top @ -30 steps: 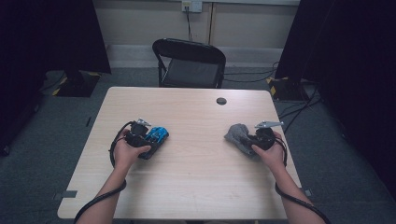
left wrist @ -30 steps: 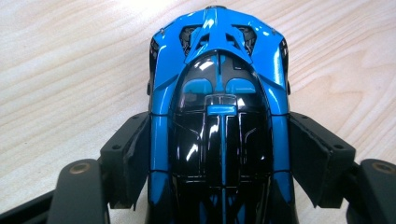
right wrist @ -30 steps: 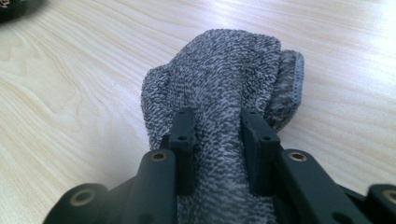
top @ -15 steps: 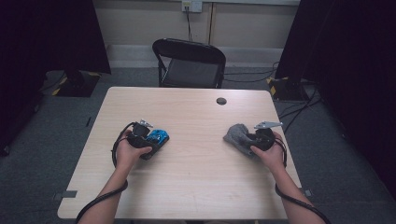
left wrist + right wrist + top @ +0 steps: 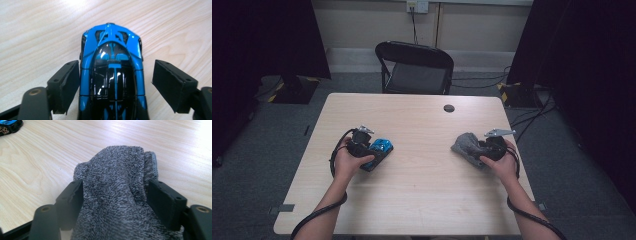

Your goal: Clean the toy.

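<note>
Table point(image 5: 422, 200) of pale wood, person seated at the near edge, 2 hand-held grippers in play; left gripper point(image 5: 371, 148) sits on the left half of the table over a blue toy car point(image 5: 379, 148); in the left gripper view the car point(image 5: 112, 75) lies lengthwise between the jaws, nose pointing away, wheels on the wood; the left-hand jaw of that view touches or nearly touches the car's flank, the other stands clearly off it with a gap showing, so the jaws are spread around the car and not clamped; right gripper point(image 5: 484, 150) rests on the right half, well apart from the left; grey terry cloth point(image 5: 468, 146) bunched in front of it; in the right gripper view the cloth point(image 5: 115, 202) fills the space between both jaws, pressed against each, folded edge with stitched hem toward the far side (looks like a firm pinch on a gathered fold); car's front corner point(image 5: 8, 126) shows at the top left of that view; small dark round cap point(image 5: 449, 108) near the far table edge, black folding chair point(image 5: 414, 67) beyond; judged step: cloth secured, car bracketed but not yet gripped; next move likely calls for closing the left jaws squarely on the car's sides, steadying it, then bringing the cloth across to wipe the bodywork.
</note>
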The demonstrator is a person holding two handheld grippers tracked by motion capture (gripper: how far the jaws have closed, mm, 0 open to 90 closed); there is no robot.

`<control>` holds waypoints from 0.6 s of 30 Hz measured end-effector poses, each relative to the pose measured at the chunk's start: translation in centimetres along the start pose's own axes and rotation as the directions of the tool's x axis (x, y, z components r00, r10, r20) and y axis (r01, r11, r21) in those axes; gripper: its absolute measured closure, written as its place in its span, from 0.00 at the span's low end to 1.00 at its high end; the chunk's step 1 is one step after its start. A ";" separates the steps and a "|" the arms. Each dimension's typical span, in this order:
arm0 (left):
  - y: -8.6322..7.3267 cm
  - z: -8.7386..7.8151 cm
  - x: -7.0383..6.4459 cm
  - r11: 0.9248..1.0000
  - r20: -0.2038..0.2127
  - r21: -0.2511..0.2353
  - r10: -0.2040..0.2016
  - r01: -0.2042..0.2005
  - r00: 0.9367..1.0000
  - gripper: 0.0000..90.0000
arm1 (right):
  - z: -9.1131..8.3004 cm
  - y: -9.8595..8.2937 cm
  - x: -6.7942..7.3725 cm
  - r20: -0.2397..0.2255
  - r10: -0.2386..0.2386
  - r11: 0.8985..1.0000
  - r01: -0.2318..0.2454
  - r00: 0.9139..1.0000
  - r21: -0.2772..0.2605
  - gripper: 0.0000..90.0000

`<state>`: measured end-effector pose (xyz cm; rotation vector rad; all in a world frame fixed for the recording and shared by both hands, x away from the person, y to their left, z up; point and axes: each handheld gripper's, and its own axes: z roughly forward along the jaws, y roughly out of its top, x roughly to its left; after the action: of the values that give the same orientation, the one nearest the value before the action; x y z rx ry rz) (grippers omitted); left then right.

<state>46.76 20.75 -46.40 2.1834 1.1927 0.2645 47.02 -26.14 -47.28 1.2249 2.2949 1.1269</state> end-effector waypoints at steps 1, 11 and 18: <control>0.1 -0.2 -0.1 1.000 0.003 -0.004 0.000 0.000 1.000 0.23 | 0.0 0.0 0.0 -0.001 0.000 1.000 0.000 1.000 -0.001 0.32; 1.3 -1.6 -1.6 0.998 0.027 -0.052 0.043 -0.041 0.999 0.19 | -0.8 1.0 0.9 -0.021 -0.012 1.000 0.012 1.000 -0.014 0.26; 1.6 -2.0 -2.8 0.996 0.057 -0.059 0.069 -0.065 0.996 0.18 | -1.0 1.5 2.0 -0.045 -0.034 0.999 0.033 0.998 -0.017 0.24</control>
<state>45.41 18.69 -43.50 2.1693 1.0680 0.2568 46.09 -24.56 -45.34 1.1619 2.3256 1.1703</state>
